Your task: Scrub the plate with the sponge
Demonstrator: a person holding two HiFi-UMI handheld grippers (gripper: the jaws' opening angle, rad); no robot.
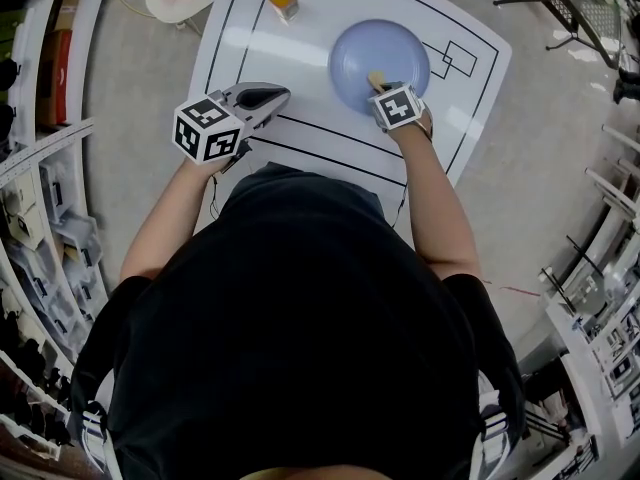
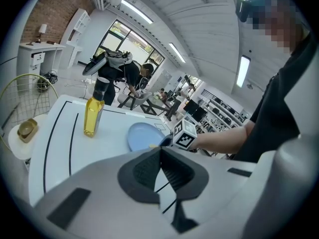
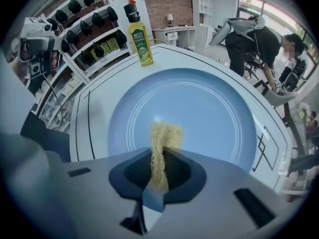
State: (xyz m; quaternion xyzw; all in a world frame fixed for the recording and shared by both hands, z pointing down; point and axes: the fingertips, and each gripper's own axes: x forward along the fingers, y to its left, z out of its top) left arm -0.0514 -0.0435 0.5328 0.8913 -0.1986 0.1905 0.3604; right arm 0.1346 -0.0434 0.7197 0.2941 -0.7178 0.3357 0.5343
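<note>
Head view: R gripper [image 1: 379,84] over blue plate [image 1: 365,46] on white table [image 1: 300,63]. L gripper view: L gripper [image 2: 160,151] jaws pressed together, empty. R gripper view: jaws clamped on yellow sponge [image 3: 162,142], tip over plate.

Plate [image 1: 358,56] on table [image 1: 300,83], bottle [image 1: 283,0] left.

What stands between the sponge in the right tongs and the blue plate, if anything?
Nothing visible does. The right tongs are shut on the yellow sponge, whose free end is over the bare surface of the blue plate. The yellow bottle stands apart, beyond the plate's far rim.
</note>
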